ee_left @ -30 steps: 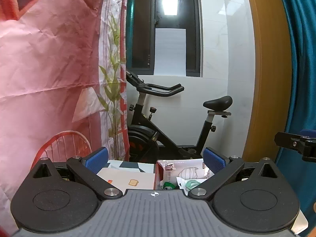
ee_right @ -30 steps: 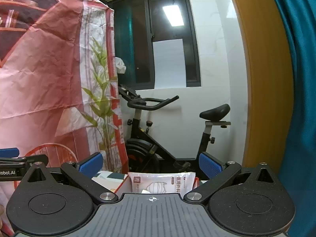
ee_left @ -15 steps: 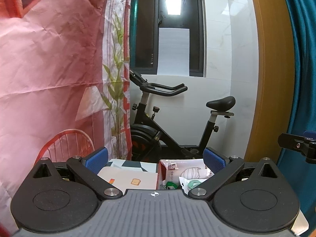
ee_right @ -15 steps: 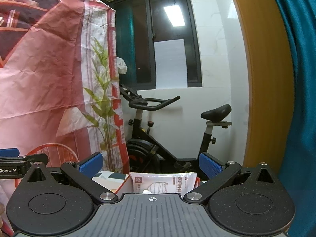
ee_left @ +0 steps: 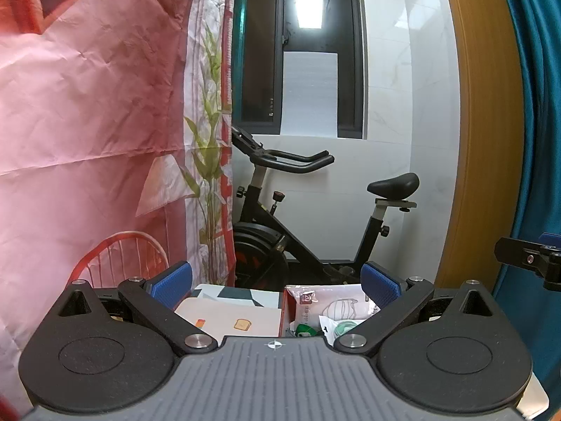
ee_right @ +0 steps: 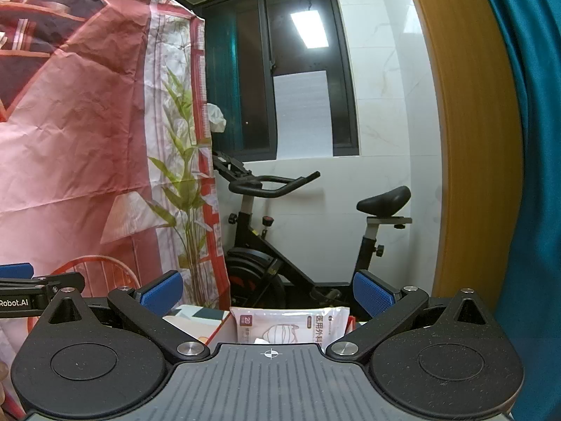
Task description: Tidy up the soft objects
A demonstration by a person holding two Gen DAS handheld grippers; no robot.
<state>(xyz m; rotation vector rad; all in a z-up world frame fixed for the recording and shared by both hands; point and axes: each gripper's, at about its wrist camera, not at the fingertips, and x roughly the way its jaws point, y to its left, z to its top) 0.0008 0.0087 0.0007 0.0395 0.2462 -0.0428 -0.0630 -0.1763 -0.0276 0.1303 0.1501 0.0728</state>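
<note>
Nearest the lens, the left gripper had its blue pads spread wide with nothing between them, and the right gripper was spread wide and empty too. Over the last second almost nothing had changed. The left view had crept slightly, so the bike behind sat a touch further right and the window a little lower in frame; the right view was all but identical. Neither set of pads had closed or opened in that time. Both tools were held high and level, looking out over the work rather than down onto it, so I judged that no grasp had begun.

Just past the left pads lay a red box, open, holding a mask pack and something green that was too hidden to name. Beside it on the left lay a pale card with a small toast picture. In the right view the mask pack stood directly ahead between the pads, its lower part cut off by the tool body.

Farther back stood an exercise bike against a white wall, with a pink sheet on the left and a blue curtain on the right.

The soft things seemed already gathered at the box; whether any remained elsewhere could not be told.
</note>
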